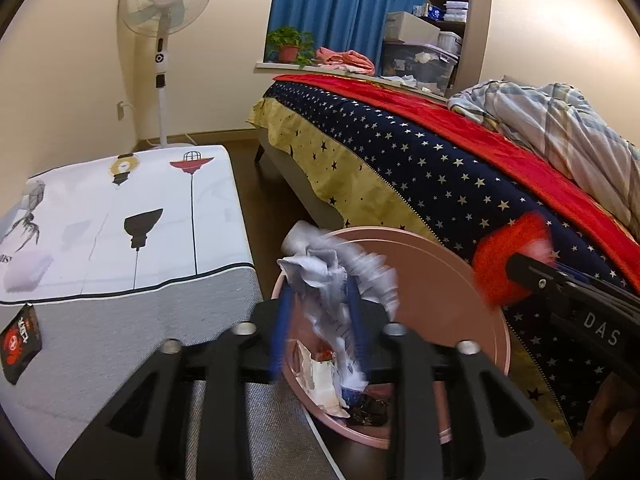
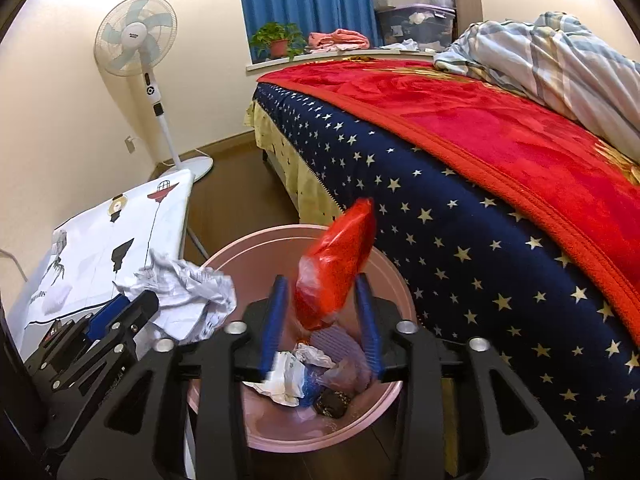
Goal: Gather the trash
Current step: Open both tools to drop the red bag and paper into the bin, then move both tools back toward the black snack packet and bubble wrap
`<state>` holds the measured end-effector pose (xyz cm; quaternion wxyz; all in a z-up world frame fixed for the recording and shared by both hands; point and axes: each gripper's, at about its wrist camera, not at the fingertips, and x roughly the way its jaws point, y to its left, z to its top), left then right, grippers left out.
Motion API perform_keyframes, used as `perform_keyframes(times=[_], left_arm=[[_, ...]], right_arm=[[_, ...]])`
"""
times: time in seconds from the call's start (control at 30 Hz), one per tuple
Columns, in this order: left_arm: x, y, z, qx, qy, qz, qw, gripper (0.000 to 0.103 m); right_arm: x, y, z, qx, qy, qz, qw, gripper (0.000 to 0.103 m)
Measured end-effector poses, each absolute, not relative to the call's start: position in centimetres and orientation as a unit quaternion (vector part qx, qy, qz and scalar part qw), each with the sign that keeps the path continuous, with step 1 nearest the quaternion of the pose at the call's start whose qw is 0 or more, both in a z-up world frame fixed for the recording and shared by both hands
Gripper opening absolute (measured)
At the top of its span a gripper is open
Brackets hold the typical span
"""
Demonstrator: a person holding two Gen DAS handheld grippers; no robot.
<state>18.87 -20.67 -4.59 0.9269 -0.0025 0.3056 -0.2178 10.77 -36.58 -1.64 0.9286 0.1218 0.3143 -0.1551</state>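
A pink bin (image 1: 460, 264) (image 2: 248, 248) stands on the floor between the table and the bed, with wrappers and paper scraps lying in its bottom. My left gripper (image 1: 318, 284) (image 2: 132, 304) is above its rim. A crumpled white paper (image 1: 336, 272) (image 2: 188, 296), blurred, sits loose between the spread blue pads, so this gripper is open. My right gripper (image 2: 322, 280) (image 1: 520, 268) hangs over the bin's mouth. A red plastic bag (image 2: 336, 268) (image 1: 508, 260), also blurred, is between its pads with gaps on both sides. It too is open.
A low table with a white printed cloth (image 1: 120, 220) stands left of the bin, with a black snack packet (image 1: 20, 344) at its near edge. The bed with its starred cover (image 1: 440, 168) runs along the right. A standing fan (image 1: 164, 0) is in the far corner.
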Motion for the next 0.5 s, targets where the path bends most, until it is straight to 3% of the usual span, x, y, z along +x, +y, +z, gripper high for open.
perform_keyframes(times=[0.07, 0.13, 0.5], left_arm=[[18.8, -20.4, -4.4, -0.006, 0.305, -0.218, 0.927, 0.041], [18.6, -20.1, -4.1, -0.005, 0.303, -0.216, 0.928, 0.041], [16.7, -16.7, -1.7, -0.016, 0.284, -0.193, 0.939, 0.041]], right_arm=[[10.6, -36.4, -1.4, 0.118, 0.31, -0.161, 0.93, 0.059], [10.3, -36.3, -1.1, 0.116, 0.305, -0.165, 0.931, 0.063], [8.6, -35.2, 0.4, 0.125, 0.291, -0.153, 0.936, 0.063]])
